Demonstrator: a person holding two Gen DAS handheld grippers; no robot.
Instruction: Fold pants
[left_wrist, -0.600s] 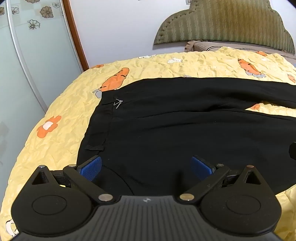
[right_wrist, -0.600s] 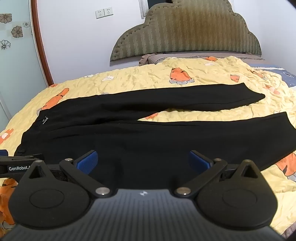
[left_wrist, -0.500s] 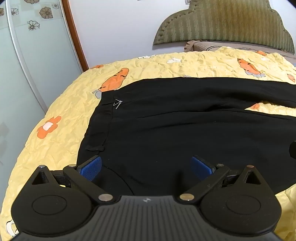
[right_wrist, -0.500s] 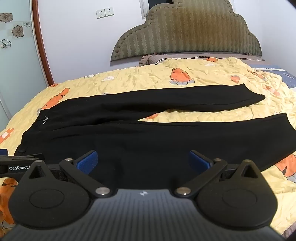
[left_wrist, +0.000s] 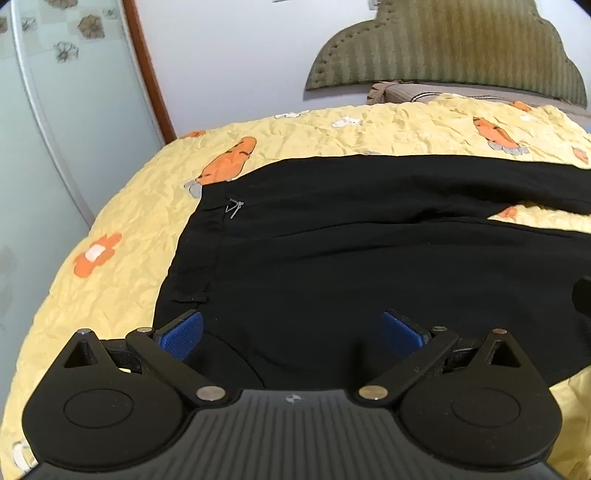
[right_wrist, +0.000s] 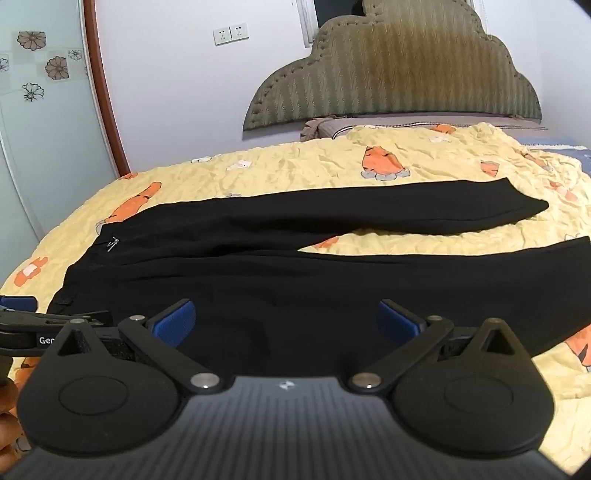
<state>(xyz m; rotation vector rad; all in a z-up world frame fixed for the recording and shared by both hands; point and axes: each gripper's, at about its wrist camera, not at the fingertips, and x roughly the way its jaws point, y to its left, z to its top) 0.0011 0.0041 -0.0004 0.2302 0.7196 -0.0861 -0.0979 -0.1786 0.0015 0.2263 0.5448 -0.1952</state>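
Observation:
Black pants (left_wrist: 351, 266) lie spread flat on the yellow bedspread (left_wrist: 122, 221), waistband to the left, both legs running right. In the right wrist view the pants (right_wrist: 295, 280) show whole, the far leg ending at a cuff (right_wrist: 524, 210). My left gripper (left_wrist: 291, 334) is open and empty, hovering over the near waistband corner. My right gripper (right_wrist: 286, 319) is open and empty over the near leg's thigh. The left gripper also shows at the left edge of the right wrist view (right_wrist: 22, 314).
The bedspread has orange carrot prints. A padded green headboard (right_wrist: 399, 77) and a pillow (right_wrist: 351, 127) are at the far end. A frosted glass door (left_wrist: 44, 129) stands left of the bed. The near bed edge curves below the grippers.

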